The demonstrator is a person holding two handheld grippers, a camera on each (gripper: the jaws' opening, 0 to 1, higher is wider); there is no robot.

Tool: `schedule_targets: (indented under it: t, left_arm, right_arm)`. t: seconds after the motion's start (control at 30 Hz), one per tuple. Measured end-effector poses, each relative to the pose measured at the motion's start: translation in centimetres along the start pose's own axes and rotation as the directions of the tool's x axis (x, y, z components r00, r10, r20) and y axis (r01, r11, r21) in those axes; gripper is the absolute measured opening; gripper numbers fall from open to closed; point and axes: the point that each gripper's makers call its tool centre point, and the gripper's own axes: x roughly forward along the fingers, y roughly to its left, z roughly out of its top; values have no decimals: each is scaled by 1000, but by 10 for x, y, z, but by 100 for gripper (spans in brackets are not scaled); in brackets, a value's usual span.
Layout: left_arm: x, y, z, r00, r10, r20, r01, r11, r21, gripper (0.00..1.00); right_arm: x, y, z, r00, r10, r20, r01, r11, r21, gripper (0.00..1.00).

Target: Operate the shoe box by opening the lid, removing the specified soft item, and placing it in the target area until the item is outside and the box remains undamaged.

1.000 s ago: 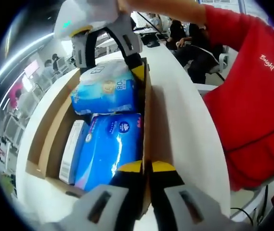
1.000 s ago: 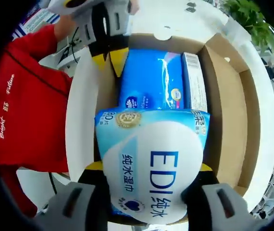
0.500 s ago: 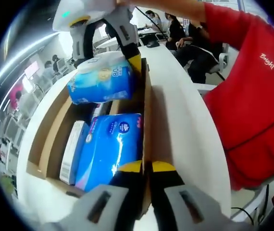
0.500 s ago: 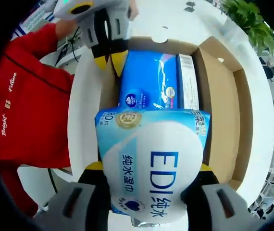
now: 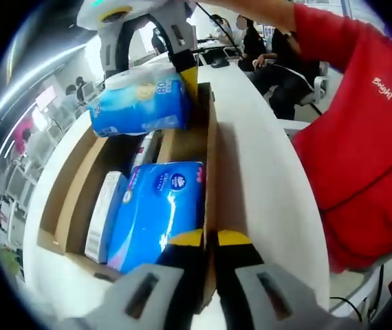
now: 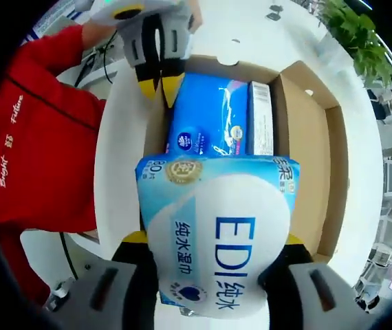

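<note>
- The right tool (image 6: 210, 265) grips a light-blue wet-wipes pack (image 6: 216, 234) between its jaws; over the last second the pack has risen from inside the open shoe box (image 5: 79, 185) to above its rim, as the left gripper view (image 5: 141, 103) shows.
- The left tool (image 5: 208, 242) stays clamped shut on the box's side wall nearest the person, pinning the box to the white desk (image 5: 265, 185).
- Judged from this, the soft item is almost free of the box; carrying it to the target area remains.
- Left inside are a darker blue soft pack (image 5: 158, 210) and a slim white carton (image 5: 103, 213) beside it.
- The box shows no visible tear or crush.
- The lid cannot be told apart from the box walls, and no target area can be made out.
- The wipes pack hides the right tool's fingertips, and the person's red sleeve (image 5: 361, 117) cuts off the desk's near edge.
</note>
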Motion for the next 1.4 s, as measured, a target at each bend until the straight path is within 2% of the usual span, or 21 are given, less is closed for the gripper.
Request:
schedule_targets:
  t: [0.33,0.57,0.7,0.93,1.2,1.4]
  left_arm:
    - [0,0,2,1000,-13,-8,13,1000,-14,4]
    - [0,-1,3,1000,-7,-8,7,1000,-8,4]
    - [-1,-2,6,1000,-3,-5,3,1000,-2,4]
    - [1,0,4,1000,-1,-4,1,1000,-2,4]
    - [1,0,4,1000,-4,-5,4,1000,-4,4]
    - [0,-1,4,1000,-1,-4,1,1000,-1,4]
  right_arm:
    - [-13,1,-19,999,-16,-31,17,1000,19,61]
    - [-11,-5,-15,999,-25,-36,25,1000,-2,61]
    - [-10,-6,-17,998,-29,-57,29,999,-14,61]
    - [-13,-8,-19,998,-43,-54,43,999,-13,61]
    - [-21,-9,-30,995,-58,-83,58,998,-7,61]
    - [-23,-12,-33,996,-67,-67,67,998,0,61]
